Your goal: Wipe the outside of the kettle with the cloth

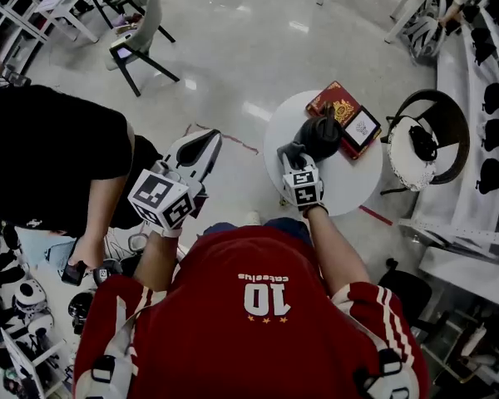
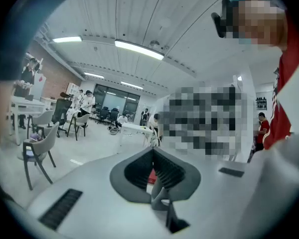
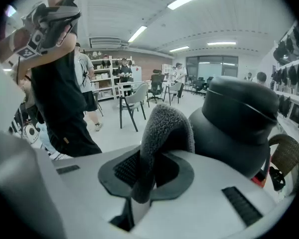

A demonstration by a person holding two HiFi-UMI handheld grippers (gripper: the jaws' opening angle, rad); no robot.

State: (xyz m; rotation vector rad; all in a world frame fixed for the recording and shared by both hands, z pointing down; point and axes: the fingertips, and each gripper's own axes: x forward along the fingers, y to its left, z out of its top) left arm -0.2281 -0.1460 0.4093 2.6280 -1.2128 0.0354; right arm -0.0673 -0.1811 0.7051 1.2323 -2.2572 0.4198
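While the right gripper [image 3: 159,148] is clamped on a fold of grey, nubby cloth [image 3: 164,126], the pile bulges up over its jaws in a rounded hump. The cloth sits right up against the left flank of the kettle [image 3: 236,128], a matt black, squat, round-bodied pot with a stepped lid. The kettle stands on a small round white counter [image 1: 349,185]. A flat red box [image 1: 334,100] and a dark-framed white panel [image 1: 362,126] lie just beyond it, the box overhanging the rim. The near half of the top is bare. A wicker chair [image 1: 439,115] stands close on the right.

The left gripper [image 2: 152,151], smooth grey plastic with ribbed pads, has its jaws together at the tips with nothing between them. It is held over glossy floor, well apart from the counter.
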